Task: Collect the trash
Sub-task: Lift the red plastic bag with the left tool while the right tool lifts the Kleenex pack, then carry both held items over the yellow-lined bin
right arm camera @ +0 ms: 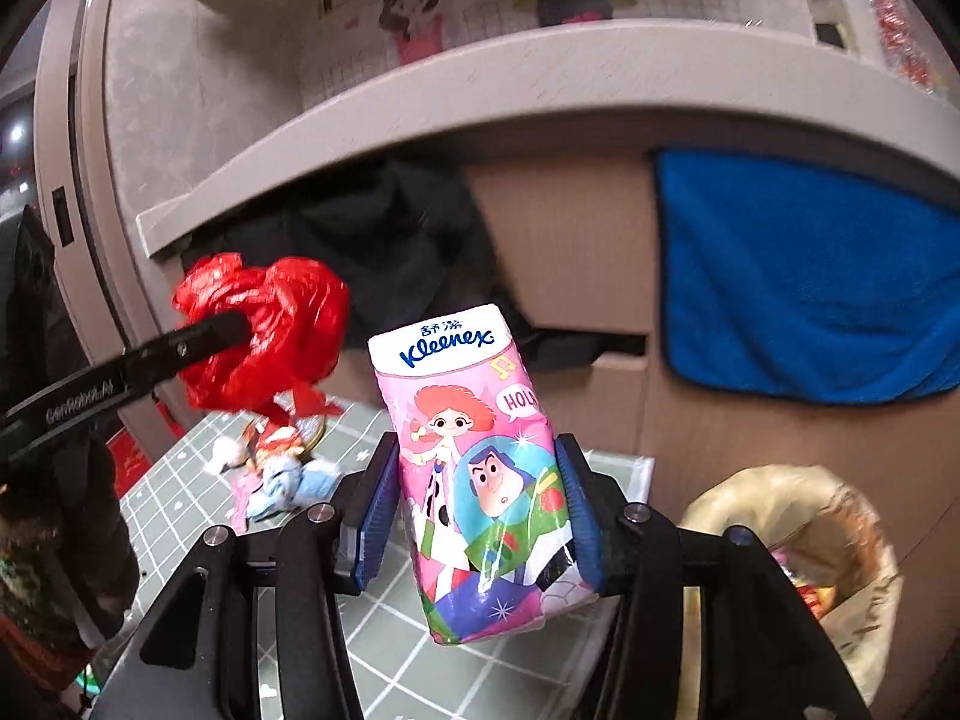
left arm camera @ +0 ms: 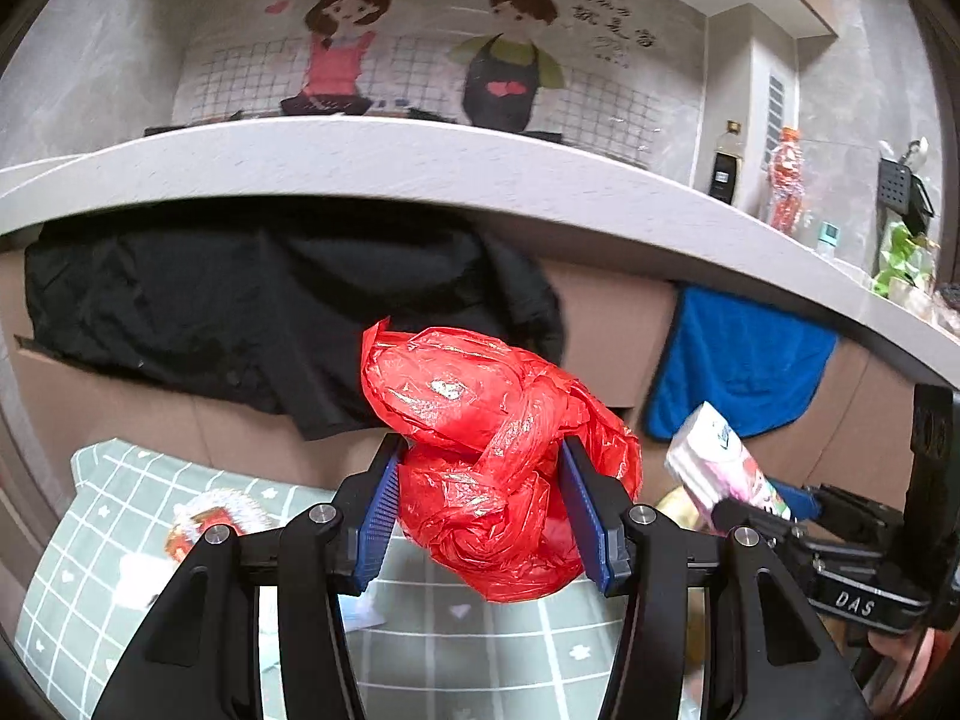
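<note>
A crumpled red plastic bag (left arm camera: 480, 396) is lifted above the green checked table, and my left gripper (left arm camera: 480, 450) is shut on it with both blue pads pressing its sides. The right wrist view shows the same bag (right arm camera: 270, 324) at the left, on a black finger. My right gripper (right arm camera: 477, 450) is shut on a pink Kleenex tissue pack (right arm camera: 474, 420), which stands upright between the pads. In the left wrist view the pack (left arm camera: 714, 456) pokes out at the right. Both grippers hang side by side in front of the counter.
A bin lined with a pale bag (right arm camera: 780, 498) stands at the lower right, with rubbish inside. More scraps (right arm camera: 270, 468) lie on the green checked table (right arm camera: 420, 660). A grey counter edge (left arm camera: 420, 162) overhangs ahead, with a black cloth (left arm camera: 240, 300) and a blue towel (right arm camera: 810, 276) hanging below.
</note>
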Tool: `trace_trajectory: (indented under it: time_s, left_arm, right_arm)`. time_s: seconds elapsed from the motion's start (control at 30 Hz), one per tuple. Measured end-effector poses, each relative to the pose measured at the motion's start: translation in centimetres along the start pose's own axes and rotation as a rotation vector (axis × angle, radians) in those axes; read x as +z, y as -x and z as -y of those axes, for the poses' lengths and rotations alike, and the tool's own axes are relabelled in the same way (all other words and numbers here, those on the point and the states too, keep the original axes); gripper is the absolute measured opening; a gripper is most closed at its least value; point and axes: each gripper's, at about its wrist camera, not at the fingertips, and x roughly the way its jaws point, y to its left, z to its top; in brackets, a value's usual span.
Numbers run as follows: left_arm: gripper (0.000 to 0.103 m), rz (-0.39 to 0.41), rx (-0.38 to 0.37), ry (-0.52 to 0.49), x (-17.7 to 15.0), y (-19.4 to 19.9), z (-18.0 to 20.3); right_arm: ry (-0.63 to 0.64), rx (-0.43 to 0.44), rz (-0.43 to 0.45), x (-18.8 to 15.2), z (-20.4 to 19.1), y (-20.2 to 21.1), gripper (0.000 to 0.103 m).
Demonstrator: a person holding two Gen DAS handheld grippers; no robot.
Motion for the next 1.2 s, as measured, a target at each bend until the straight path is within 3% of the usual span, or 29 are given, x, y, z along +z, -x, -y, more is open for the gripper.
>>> trace_trajectory:
  time_s: [0.4,1.2]
  left_arm:
    - [0.052,0.002,-0.089,-0.047,-1.0,-1.1,7.5]
    - [0.052,-0.058,-0.214,-0.1,-2.7,-4.9,16.9]
  right_arm:
    - [-0.06,-0.093,0.083,0.7,6.2,5.9,0.047]
    - [-0.165,-0.205,0.112,-1.5,15.6,9.8,0.047]
